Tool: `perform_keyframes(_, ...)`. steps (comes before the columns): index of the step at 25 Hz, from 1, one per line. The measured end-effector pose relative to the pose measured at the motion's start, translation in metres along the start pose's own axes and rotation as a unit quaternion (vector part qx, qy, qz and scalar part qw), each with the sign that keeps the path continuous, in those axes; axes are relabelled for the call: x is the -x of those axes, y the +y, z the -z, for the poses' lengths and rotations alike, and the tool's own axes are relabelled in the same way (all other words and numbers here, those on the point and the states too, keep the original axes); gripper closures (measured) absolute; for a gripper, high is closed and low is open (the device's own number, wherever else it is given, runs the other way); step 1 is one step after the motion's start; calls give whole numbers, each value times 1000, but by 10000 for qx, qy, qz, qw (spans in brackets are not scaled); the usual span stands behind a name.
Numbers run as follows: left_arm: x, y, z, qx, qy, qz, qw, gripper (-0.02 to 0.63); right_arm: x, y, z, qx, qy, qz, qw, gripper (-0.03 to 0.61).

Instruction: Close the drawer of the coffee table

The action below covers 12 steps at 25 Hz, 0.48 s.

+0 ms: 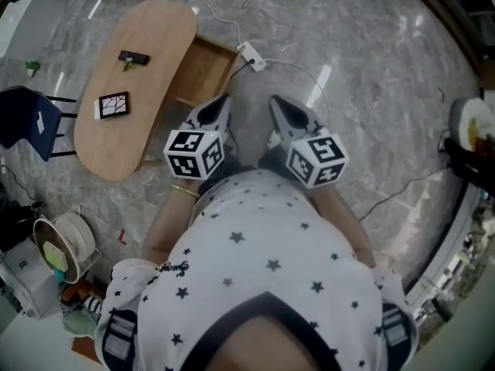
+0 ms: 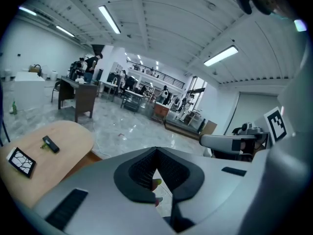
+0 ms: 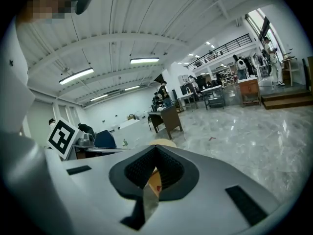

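The left gripper [image 2: 156, 149] fills the lower half in grey. Its jaws are pressed together with nothing between them, and only a thin slit of floor shows below the tips. At eight o'clock lies an oval wooden bench [image 2: 68, 131]. It carries a small black device [image 2: 50, 144] and, apart from it toward seven o'clock, a black-framed tile [image 2: 21, 160] with a white cracked pattern. At three o'clock the right gripper [image 2: 208, 141] shows side-on, its marker cube [image 2: 276, 122] just beyond. The glossy marble floor [image 2: 122, 126] runs to a dark desk [image 2: 78, 94] at ten o'clock, with people standing behind it. Strip lights [image 2: 108, 18] cross the ceiling near twelve.
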<state>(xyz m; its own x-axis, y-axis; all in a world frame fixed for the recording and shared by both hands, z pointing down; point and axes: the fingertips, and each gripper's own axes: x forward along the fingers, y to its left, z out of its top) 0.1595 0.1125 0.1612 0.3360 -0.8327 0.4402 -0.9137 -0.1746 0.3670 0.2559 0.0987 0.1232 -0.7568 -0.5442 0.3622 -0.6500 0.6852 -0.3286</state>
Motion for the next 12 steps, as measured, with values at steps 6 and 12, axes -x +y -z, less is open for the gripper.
perform_keyframes(6, -22, 2, -18, 258, -232, -453, 9984, 604, -15, -30, -23, 191, 177, -375, 9990, 569)
perform_keyframes(12, -47, -3, -17, 459, -397, -949, 9936, 604, -24, -61, -31, 380, 339, -794, 9955, 569)
